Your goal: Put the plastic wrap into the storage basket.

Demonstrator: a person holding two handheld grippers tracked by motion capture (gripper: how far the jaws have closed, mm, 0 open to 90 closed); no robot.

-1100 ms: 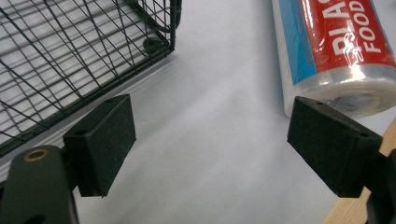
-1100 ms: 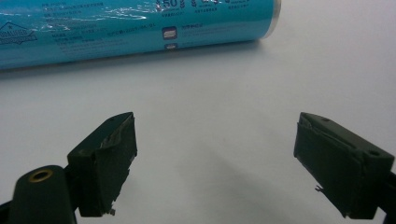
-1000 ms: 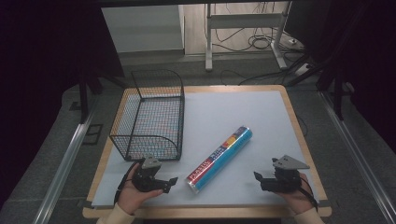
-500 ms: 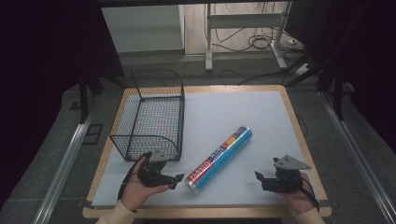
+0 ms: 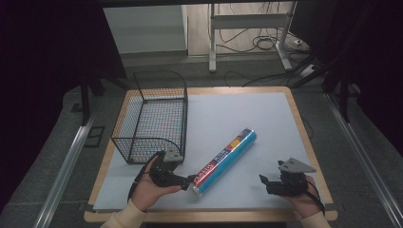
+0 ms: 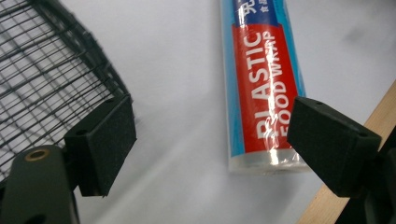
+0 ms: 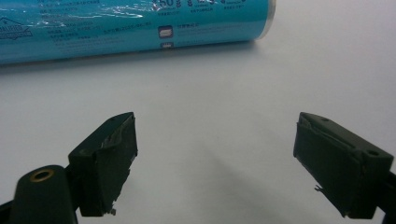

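- Beside the wire basket [image 5: 154, 114], at its near corner: left tool [image 5: 190, 181] has swung toward the plastic wrap roll [image 5: 225, 159] since a sec ago; jaws spread wide, nothing between them, tips now at the roll's near end.
- Means: prob. lining up a grab on that end.
- Right tool [image 5: 264, 183]: hasn't moved, released, well right of the roll.
- Roll lies diagonal on the counter [image 5: 266, 118], just right of the basket.
- Count: 1 roll, 1 basket, 2 tools.

Your surface [image 5: 247, 114] is a wood-edged board under a pale grey mat. On it you have a black wire basket [image 5: 154, 116] at the left and a plastic wrap roll [image 5: 225, 160] lying diagonally, near the front.
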